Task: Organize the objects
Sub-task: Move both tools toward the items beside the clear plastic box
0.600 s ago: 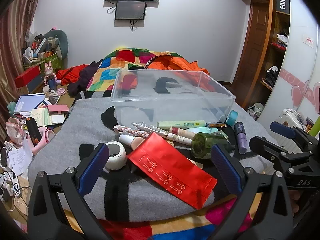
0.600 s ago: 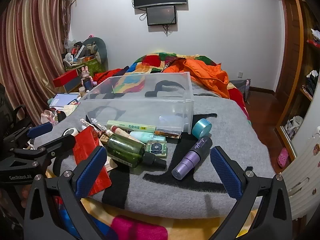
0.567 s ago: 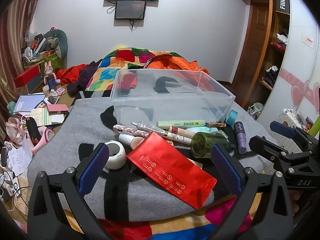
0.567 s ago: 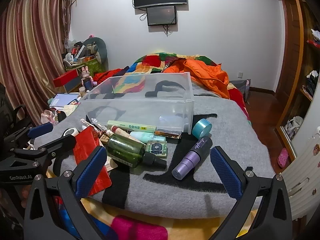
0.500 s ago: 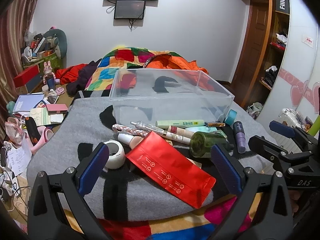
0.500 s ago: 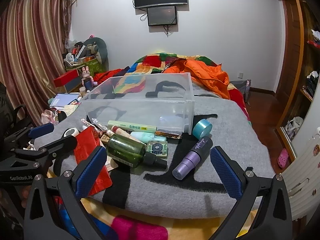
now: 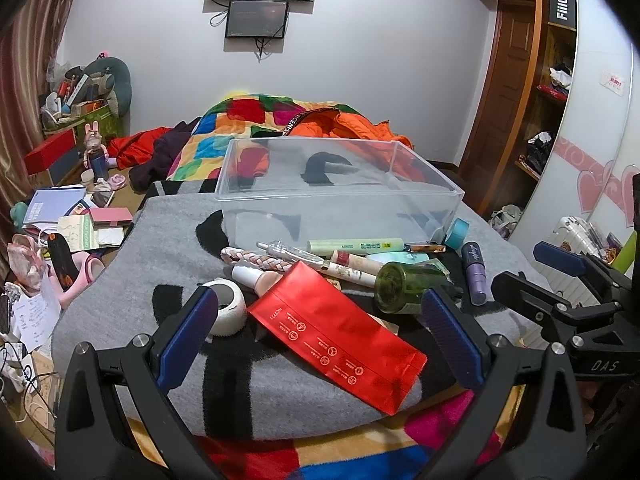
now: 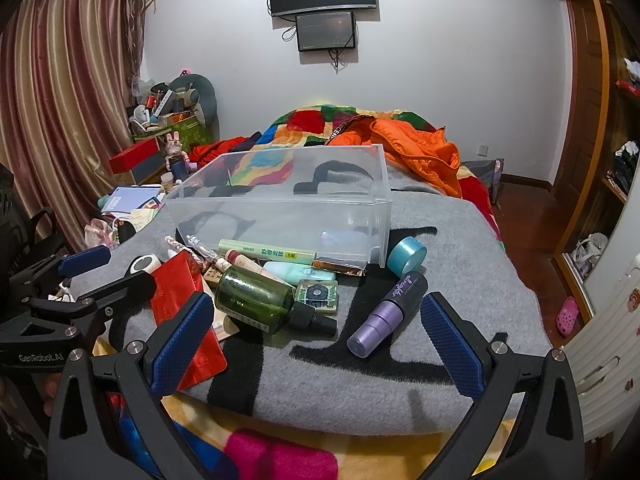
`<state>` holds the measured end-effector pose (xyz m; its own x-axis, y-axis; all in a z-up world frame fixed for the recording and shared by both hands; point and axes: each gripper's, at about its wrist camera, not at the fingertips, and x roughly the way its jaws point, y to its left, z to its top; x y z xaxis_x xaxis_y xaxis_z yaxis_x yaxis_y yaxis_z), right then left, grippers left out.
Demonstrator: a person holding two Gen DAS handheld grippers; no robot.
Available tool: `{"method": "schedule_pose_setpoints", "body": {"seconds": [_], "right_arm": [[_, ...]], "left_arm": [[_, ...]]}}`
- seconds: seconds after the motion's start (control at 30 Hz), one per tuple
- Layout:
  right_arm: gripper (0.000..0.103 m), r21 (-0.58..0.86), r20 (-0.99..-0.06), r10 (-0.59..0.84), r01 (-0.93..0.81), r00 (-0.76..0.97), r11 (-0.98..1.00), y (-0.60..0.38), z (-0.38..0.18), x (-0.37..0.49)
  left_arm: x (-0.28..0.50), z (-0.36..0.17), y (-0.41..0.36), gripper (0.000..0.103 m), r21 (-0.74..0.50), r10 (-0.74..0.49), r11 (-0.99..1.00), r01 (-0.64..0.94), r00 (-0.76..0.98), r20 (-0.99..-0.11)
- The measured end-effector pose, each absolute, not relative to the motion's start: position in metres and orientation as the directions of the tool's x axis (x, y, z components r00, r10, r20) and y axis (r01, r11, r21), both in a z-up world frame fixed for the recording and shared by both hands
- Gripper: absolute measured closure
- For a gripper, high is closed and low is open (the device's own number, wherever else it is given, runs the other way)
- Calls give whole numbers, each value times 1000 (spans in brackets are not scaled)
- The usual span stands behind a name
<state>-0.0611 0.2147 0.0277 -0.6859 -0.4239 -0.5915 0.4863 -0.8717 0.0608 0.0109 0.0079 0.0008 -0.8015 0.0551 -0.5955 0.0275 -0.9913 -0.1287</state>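
Crowding the clear bin, green bottle, red pouch

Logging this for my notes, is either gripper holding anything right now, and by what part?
Nothing is held. The left gripper and right gripper both have open jaws, short of the items.

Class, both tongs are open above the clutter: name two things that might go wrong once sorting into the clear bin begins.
The green bottle lies on its side and may roll if nudged. The red pouch overlaps smaller items beside the white tape roll, so lifting it may drag them.
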Motion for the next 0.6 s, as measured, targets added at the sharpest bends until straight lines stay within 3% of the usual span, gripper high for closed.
{"method": "schedule_pose_setpoints", "body": {"seconds": [0.6], "right_arm": [[0, 76, -600, -433, 491, -673, -868, 213, 25, -61]], "left_arm": [[7, -7, 4, 0, -157, 81, -987, 20, -789, -609]]}}
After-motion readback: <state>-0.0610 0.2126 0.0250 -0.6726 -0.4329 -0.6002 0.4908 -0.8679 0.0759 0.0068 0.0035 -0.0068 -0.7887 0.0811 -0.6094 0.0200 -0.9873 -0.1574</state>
